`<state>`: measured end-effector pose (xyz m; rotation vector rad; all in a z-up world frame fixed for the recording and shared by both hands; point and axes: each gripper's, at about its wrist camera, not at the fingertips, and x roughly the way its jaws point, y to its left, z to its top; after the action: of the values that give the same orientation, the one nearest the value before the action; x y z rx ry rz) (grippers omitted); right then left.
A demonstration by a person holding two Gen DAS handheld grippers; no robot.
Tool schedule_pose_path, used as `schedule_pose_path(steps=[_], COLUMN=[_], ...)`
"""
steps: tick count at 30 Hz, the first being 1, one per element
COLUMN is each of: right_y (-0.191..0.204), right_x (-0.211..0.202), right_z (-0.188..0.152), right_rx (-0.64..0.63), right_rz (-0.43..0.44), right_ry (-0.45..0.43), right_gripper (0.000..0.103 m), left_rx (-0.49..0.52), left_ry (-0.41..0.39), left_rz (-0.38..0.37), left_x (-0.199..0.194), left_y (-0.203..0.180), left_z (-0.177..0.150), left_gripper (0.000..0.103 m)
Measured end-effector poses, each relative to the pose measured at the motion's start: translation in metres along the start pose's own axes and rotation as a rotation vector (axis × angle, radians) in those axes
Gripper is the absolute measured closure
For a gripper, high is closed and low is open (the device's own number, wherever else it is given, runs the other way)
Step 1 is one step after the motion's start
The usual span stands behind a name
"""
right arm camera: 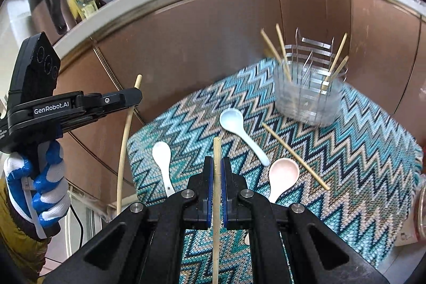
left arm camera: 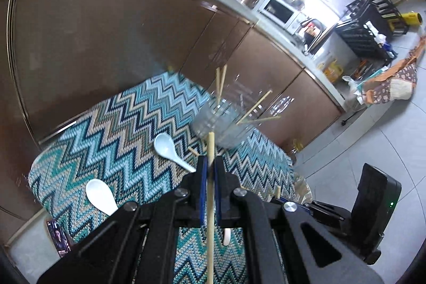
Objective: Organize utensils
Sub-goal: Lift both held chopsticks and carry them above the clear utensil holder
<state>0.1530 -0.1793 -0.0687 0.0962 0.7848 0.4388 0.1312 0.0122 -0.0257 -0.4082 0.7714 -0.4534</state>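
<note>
Now each gripper's jaws clamp a chopstick (right arm camera: 217,164).

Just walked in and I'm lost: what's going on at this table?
A person is sorting utensils. The left gripper and the right gripper are each shut on a chopstick. The clear holder already has four chopsticks; three spoons and one loose chopstick lie on the zigzag mat.

Bright daylight, window glare, motion blur, curved fisheye edges.
</note>
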Motion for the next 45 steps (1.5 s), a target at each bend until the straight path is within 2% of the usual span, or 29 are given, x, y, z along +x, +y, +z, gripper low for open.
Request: schedule_pose_path(steps=[10,20,29,34,38,42,45], right_y=[0.009,0.002,-0.021,-0.043,-0.066,-0.091,-0.106], right_x=[-0.041,-0.061,-0.082,-0.094,-0.089,-0.072,-0.055], right_z=[0.014,0.038,0.084,0.112,0.136,0.159,0.17], right_rx=[-0.026,-0.033,-0.04,-0.032,-0.021,-0.005,-0.005], right_rz=[-0.018,-0.009,-0.016,-0.02,-0.028,-0.059,-0.092], right_ry=[-0.126,-0.232,-0.369,-0.489,-0.602,-0.698,-0.736], right_gripper=[0.098,0.098,0.098,0.098,0.098,0.098,0.098], left_rx=[0.055,0.078,0.124,0.138,0.143,0.182,0.216], left_ry=[-0.08,-0.124,-0.253,-0.372,-0.455,-0.522,-0.559], left_rz=[-0.019,-0.031,-0.092,-0.111,-0.078,0.01,0.095], left_x=[-0.026,-0.023,-0.014,0.012,0.048,0.096,0.131], left_y=[-0.022,-0.033,-0.069,-0.097,-0.113,-0.127,-0.132], left_z=[0.015,0.036,0.089,0.123,0.142,0.156,0.16], left_gripper=[0.098,0.098,0.098,0.098,0.098,0.098,0.098])
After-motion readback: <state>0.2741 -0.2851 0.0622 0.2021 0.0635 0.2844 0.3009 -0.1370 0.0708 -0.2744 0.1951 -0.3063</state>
